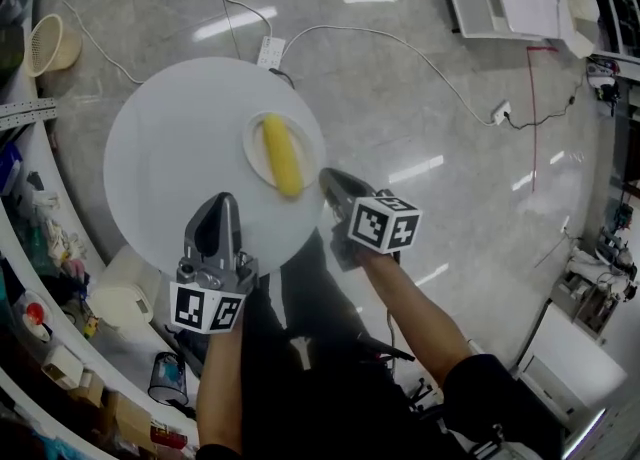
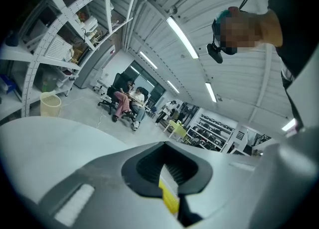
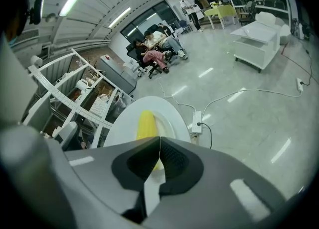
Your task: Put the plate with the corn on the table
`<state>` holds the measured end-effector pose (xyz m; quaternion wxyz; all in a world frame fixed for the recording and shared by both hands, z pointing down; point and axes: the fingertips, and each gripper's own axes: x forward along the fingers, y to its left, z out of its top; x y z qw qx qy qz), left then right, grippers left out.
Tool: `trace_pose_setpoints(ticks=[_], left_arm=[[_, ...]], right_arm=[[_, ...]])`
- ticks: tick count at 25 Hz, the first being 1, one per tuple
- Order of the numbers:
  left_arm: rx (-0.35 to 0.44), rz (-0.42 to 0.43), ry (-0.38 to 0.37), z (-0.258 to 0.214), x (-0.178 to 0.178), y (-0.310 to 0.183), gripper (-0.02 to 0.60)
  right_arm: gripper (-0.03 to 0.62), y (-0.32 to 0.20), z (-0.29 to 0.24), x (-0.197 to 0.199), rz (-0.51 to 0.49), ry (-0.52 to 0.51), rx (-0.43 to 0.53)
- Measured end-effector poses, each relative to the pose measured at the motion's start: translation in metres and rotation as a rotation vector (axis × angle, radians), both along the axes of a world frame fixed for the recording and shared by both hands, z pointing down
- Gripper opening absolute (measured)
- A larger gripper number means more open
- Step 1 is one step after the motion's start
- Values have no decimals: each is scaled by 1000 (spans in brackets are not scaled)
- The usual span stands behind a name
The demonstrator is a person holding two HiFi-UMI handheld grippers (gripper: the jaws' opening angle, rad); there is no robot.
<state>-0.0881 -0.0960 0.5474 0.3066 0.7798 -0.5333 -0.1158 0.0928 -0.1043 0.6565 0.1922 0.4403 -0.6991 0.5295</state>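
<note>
My right gripper (image 1: 326, 178) has its jaws clenched together right at the rim of the plate (image 1: 255, 143), perhaps nipping it. The plate, bearing the corn (image 1: 282, 156), lies on the table (image 1: 170, 148). My left gripper (image 1: 225, 200) is clenched too, nearby.

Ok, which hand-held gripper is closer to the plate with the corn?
The right hand-held gripper: its tips sit beside the plate; the left hand-held gripper hangs further back.

Right gripper (image 3: 159, 142): jaws closed, tips touching. Just beyond the tips, yellow corn (image 3: 147, 123) lay on white plate (image 3: 166, 124), on round white table (image 3: 121, 126).
</note>
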Motion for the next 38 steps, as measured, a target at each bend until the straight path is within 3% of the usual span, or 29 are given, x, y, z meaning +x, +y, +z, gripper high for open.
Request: trace_pose_setpoints(ticks=[15,29,38], left_arm=[[64,40,-29,-70,0,26,5],[154,84,-10,-143,-6,60,5],[238,129,-1,-197,-10,78,5]], right_arm=[[9,13,-80,-19,-1,-28,123],[9,36,-190,-28,45,-31,329],[9,60,-269,-34,59,-34,515]])
